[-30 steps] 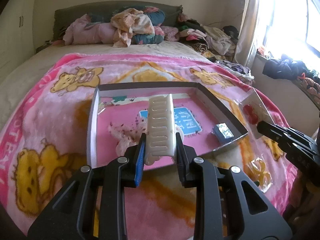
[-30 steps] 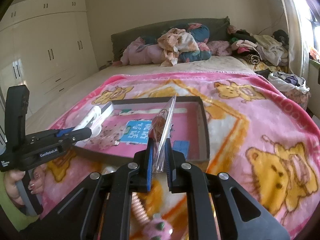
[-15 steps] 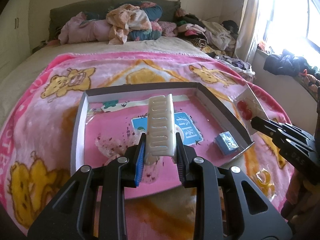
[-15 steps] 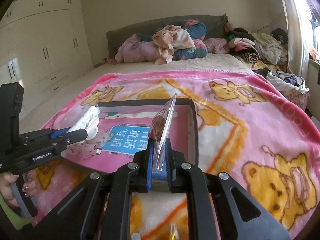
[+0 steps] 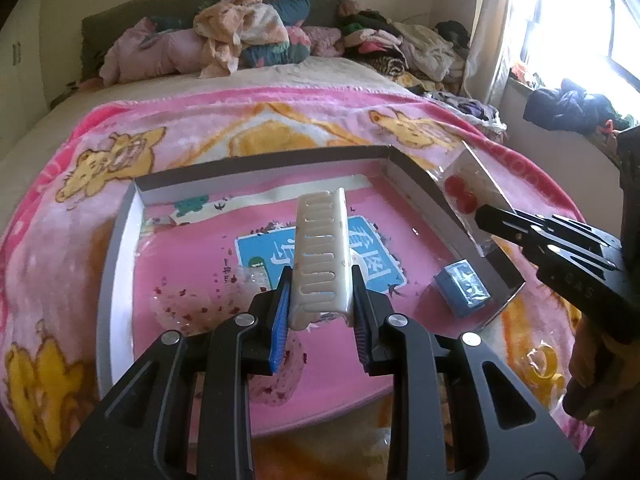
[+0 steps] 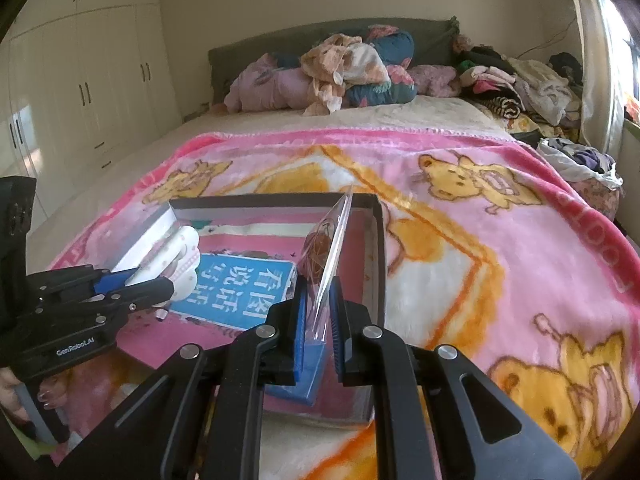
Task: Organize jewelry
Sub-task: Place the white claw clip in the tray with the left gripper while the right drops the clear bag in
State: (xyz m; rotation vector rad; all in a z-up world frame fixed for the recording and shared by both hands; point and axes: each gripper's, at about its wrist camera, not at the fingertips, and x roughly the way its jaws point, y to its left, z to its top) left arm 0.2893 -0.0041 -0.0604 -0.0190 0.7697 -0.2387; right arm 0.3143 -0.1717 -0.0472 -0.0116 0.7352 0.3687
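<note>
My left gripper is shut on a cream-white hair claw clip and holds it above the near part of a shallow grey-walled box with a pink printed floor. My right gripper is shut on a clear plastic bag of red-orange hair ties, held upright over the box's right side. In the left wrist view the bag hangs over the box's right wall. A small blue box lies in the box's right corner. A clear floral pouch lies under my left gripper.
The box sits on a pink bear-print blanket on a bed. Piled clothes and pillows lie at the headboard. A small clear bag lies on the blanket right of the box. Wardrobes stand at the left.
Both grippers have moved forward over the box, still holding the clip and the bag. The right gripper's bag now hangs over the box's right side.
</note>
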